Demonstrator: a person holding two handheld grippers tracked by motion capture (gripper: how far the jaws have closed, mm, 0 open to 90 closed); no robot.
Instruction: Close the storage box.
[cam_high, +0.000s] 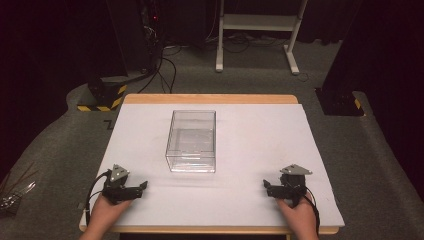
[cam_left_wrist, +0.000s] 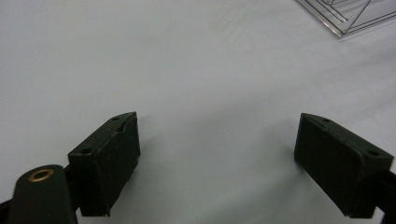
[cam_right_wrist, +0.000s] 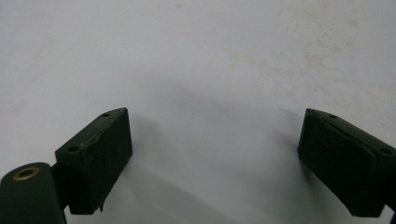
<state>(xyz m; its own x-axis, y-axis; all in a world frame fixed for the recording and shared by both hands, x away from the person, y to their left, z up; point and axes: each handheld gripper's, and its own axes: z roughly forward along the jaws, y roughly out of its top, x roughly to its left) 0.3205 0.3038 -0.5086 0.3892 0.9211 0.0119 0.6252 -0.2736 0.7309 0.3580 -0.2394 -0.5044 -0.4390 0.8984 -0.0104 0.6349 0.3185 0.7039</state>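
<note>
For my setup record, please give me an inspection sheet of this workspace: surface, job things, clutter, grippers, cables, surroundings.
Surface: white sheet on a wooden table, faint stains.
Job's things: clear plastic box, upright near the middle, looks empty.
Clutter: nothing seen on the sheet.
Grippers: left gripper and right gripper rest at the near edge, one in each hand, fingers wide apart, nothing between them.
Cables: a black cable trails from the left gripper; more cables on the floor behind.
Surroundings: grey carpet, white frame legs, yellow-black striped base.
</note>
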